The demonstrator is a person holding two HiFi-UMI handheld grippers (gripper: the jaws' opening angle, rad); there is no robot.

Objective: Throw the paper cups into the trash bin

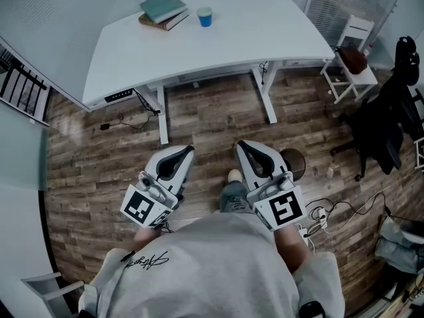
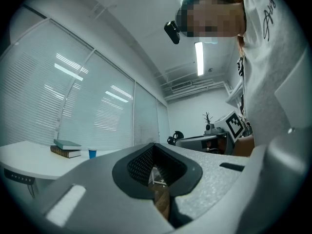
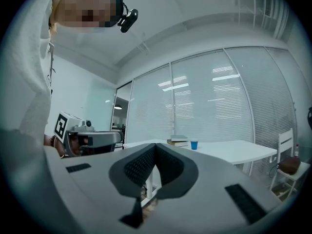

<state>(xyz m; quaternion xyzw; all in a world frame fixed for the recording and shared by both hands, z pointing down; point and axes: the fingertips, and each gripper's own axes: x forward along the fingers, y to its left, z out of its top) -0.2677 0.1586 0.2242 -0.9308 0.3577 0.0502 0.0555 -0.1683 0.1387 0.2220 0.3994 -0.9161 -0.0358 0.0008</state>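
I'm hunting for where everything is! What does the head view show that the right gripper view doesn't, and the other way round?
Only the head view shows the black office chair and what looks like a dark round bin, both on the brown wooden plank floor.

Only the right gripper view shows the white ceiling and the small black camera on the person's head.

Both views show the white desk, with the small blue paper cup and the stacked books on it.
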